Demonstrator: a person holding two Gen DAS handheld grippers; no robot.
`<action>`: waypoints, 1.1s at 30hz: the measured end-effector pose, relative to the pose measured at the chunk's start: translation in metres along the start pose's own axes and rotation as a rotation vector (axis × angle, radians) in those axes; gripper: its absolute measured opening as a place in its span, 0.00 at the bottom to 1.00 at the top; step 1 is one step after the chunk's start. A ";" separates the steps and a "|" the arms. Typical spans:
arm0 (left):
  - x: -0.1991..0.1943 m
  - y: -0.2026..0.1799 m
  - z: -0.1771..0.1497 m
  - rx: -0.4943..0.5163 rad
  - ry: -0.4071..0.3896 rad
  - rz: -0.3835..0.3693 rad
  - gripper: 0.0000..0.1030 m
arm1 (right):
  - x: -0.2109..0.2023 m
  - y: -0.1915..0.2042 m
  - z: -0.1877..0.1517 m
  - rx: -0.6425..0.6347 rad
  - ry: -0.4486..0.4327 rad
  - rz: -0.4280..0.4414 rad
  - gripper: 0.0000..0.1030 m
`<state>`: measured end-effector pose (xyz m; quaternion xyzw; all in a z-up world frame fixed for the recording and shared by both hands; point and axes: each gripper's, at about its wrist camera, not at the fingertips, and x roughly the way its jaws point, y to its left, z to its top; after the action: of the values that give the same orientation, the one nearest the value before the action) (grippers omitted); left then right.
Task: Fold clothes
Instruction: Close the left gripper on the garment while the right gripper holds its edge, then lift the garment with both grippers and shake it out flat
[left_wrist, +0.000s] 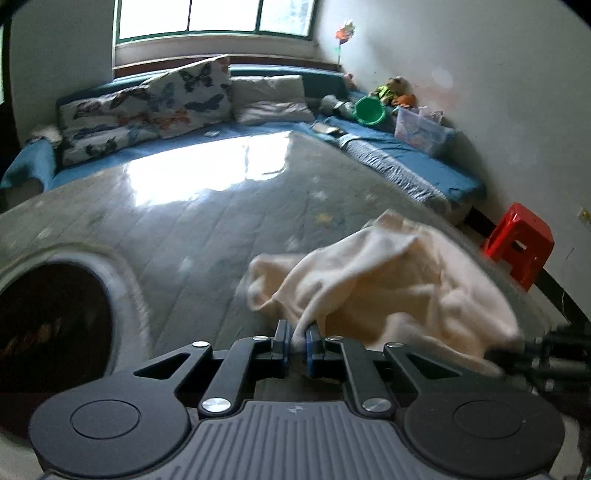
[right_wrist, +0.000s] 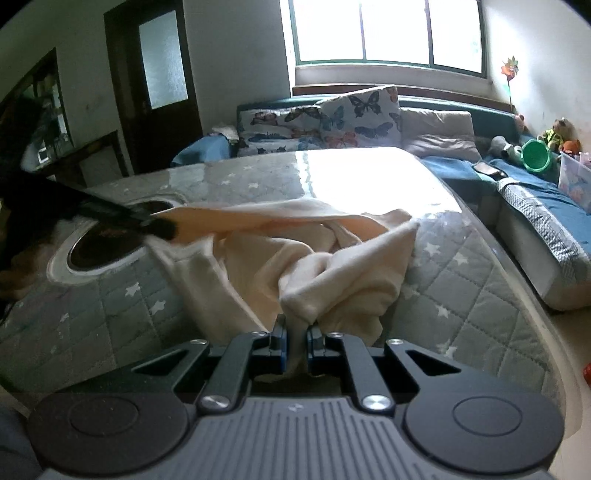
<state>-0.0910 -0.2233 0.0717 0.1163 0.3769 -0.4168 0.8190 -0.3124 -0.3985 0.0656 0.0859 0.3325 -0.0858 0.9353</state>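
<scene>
A crumpled cream garment (left_wrist: 388, 288) lies on a round table covered with a grey star-print quilted cloth (left_wrist: 177, 229). My left gripper (left_wrist: 297, 338) is shut on a pulled-out edge of the cream garment. In the right wrist view the same garment (right_wrist: 295, 251) spreads across the table cloth (right_wrist: 461, 288), bunched in the middle. My right gripper (right_wrist: 296, 343) is shut on a fold of it near the table's front edge. The left gripper (right_wrist: 162, 227) shows at the left there, blurred, holding a stretched corner of the garment.
A round dark opening (left_wrist: 51, 325) sits in the table cover at the left. A blue sofa with butterfly cushions (left_wrist: 155, 107) runs behind the table and along the right wall. A red stool (left_wrist: 521, 243) stands on the floor at the right. A green bucket (right_wrist: 537, 155) rests on the sofa.
</scene>
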 end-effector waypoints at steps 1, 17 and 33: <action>-0.004 0.003 -0.006 0.001 0.009 0.006 0.09 | 0.000 0.001 -0.002 0.000 0.010 0.004 0.08; -0.022 -0.012 -0.013 0.155 -0.018 0.005 0.51 | -0.021 -0.016 0.008 0.088 0.035 0.037 0.30; 0.030 -0.023 -0.013 0.252 0.059 -0.036 0.13 | 0.023 -0.030 0.011 0.211 0.093 0.141 0.28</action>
<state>-0.1049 -0.2487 0.0444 0.2238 0.3473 -0.4718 0.7789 -0.2944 -0.4321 0.0558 0.2106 0.3576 -0.0503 0.9084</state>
